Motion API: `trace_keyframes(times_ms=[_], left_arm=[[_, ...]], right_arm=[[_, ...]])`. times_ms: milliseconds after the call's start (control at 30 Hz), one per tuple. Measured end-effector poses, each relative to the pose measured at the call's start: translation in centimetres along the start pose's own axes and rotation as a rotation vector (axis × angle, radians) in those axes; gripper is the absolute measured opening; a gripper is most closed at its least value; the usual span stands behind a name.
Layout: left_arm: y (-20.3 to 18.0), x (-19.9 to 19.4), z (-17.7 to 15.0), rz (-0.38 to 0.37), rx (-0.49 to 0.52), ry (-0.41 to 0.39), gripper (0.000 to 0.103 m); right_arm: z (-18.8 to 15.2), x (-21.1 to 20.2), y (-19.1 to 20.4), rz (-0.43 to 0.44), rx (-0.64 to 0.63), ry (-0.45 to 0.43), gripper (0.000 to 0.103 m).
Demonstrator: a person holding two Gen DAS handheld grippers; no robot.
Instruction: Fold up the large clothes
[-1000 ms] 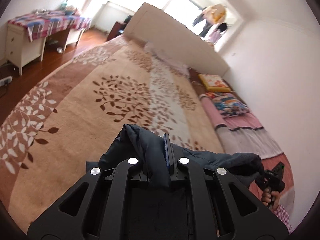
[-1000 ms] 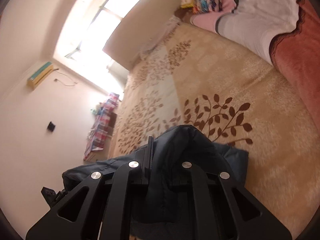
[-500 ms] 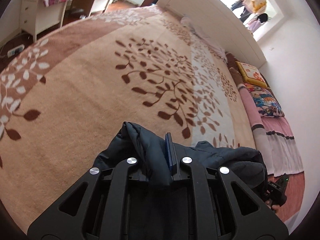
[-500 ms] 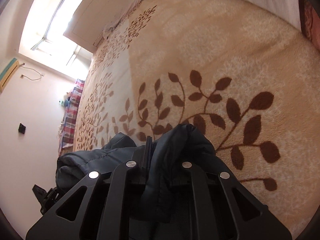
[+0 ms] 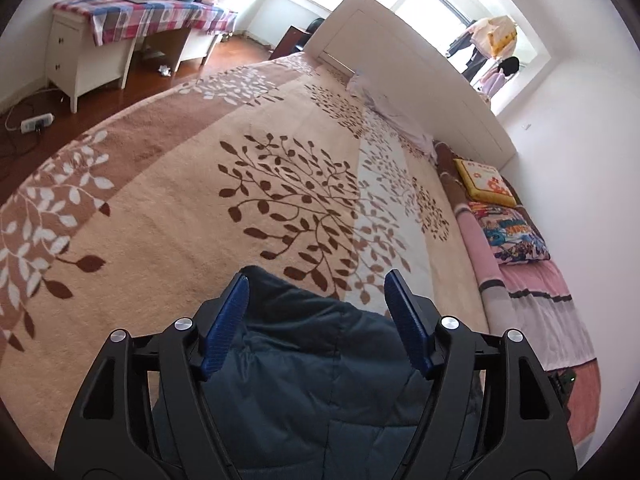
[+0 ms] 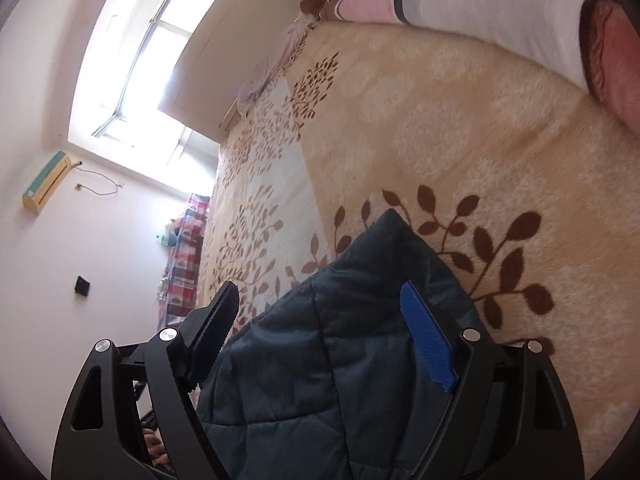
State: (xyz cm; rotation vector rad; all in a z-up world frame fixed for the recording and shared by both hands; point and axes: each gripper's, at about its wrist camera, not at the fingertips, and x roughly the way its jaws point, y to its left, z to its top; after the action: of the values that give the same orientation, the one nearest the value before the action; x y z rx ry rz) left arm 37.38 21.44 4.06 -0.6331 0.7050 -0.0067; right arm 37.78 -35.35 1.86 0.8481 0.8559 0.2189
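As jaws just sprang wide, we let go: left gripper (image 5: 316, 300), right gripper (image 6: 320, 312) both open over dark jacket (image 5: 320, 380) on leafy blanket (image 5: 160, 220). Next we pull back, grab new edge.

I am in a home bedroom. A wide bed (image 5: 168, 216) with a tan leaf-patterned blanket fills my view, its white headboard (image 5: 404, 72) standing before a bright window (image 5: 432, 4). Patterned pillows (image 5: 508, 236) lie along the wall side. A white desk (image 5: 84, 56) under a plaid cloth stands on the wooden floor (image 5: 152, 80), and an air conditioner (image 6: 46, 180) hangs on the wall.
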Motion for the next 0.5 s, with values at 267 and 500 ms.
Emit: trace_keyframes(times_ms=[267, 500], left_arm=[[-3.8, 1.1, -4.0, 0.069, 0.243, 0.090, 0.046], [-3.6, 6.7, -6.9, 0.226, 0.329, 0.215, 0.041]], right_arm=[[-4.4, 0.1, 2.4, -0.187, -0.284, 0.031, 0.015], [-6.8, 5.6, 2.1, -0.358, -0.400, 0.109, 0.014]])
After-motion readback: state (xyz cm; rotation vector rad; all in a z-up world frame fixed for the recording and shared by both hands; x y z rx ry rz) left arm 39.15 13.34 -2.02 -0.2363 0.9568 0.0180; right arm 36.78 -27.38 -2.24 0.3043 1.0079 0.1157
